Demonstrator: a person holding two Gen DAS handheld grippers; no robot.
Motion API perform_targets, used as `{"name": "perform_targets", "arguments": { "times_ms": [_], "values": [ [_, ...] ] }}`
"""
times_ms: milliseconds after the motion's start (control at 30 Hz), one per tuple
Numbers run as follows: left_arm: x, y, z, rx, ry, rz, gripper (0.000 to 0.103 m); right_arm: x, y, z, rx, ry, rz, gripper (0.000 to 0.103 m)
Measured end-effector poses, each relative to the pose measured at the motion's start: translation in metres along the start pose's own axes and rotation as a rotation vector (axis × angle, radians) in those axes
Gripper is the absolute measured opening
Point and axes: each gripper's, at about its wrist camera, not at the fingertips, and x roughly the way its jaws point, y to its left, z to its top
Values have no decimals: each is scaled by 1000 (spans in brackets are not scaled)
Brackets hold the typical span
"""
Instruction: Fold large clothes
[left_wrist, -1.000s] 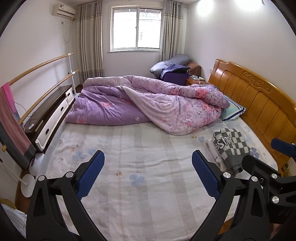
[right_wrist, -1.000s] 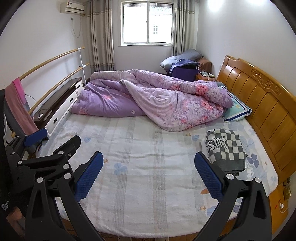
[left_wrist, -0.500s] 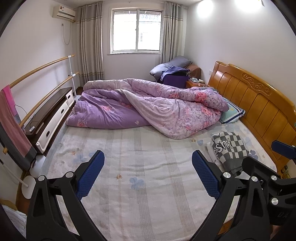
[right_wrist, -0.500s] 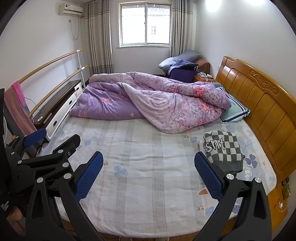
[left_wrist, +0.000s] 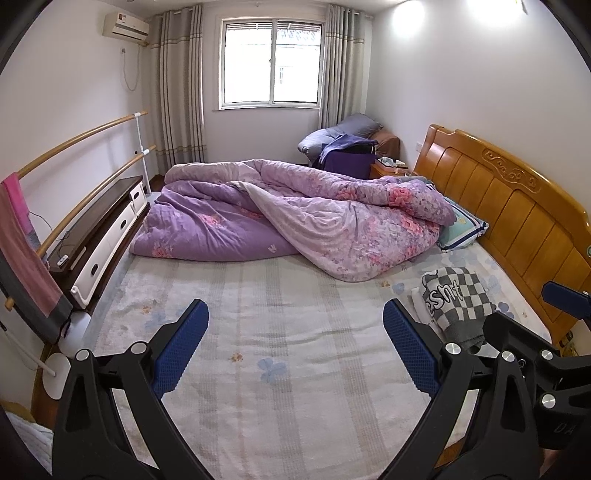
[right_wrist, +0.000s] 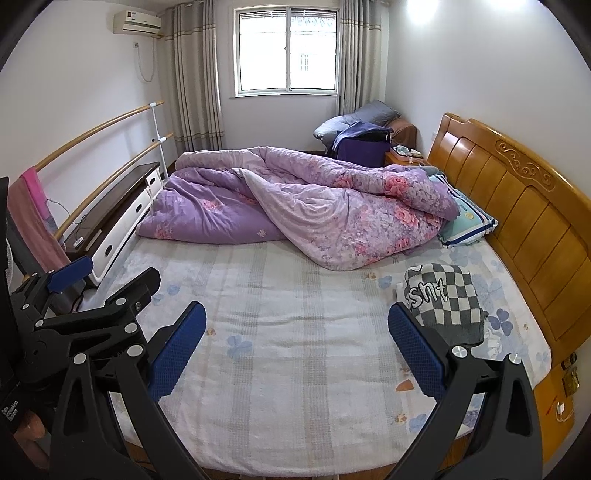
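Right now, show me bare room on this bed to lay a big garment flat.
Free: the striped sheet between the purple quilt behind, the checkered sweater by the headboard, and the near edge. Crowded: the far half under the quilt.

Your folded sweater (right_wrist: 445, 301) lies on the bed (right_wrist: 295, 350) at two o'clock, just before the headboard (right_wrist: 524, 221) on the right. The rumpled quilt (right_wrist: 295, 210) sprawls across the far side at twelve, its right end overlapping the pillow (right_wrist: 469, 221). At ten o'clock, the cabinet (right_wrist: 114, 214) sits beside the bed, rails (right_wrist: 96, 155) behind it.
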Motion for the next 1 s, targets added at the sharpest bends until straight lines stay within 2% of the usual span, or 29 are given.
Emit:
{"name": "perform_targets", "arguments": {
  "times_ms": [1000],
  "values": [
    [2,0,9,29,-29,1,96,-1,4,3,2,-8,-14,95]
  ]
}}
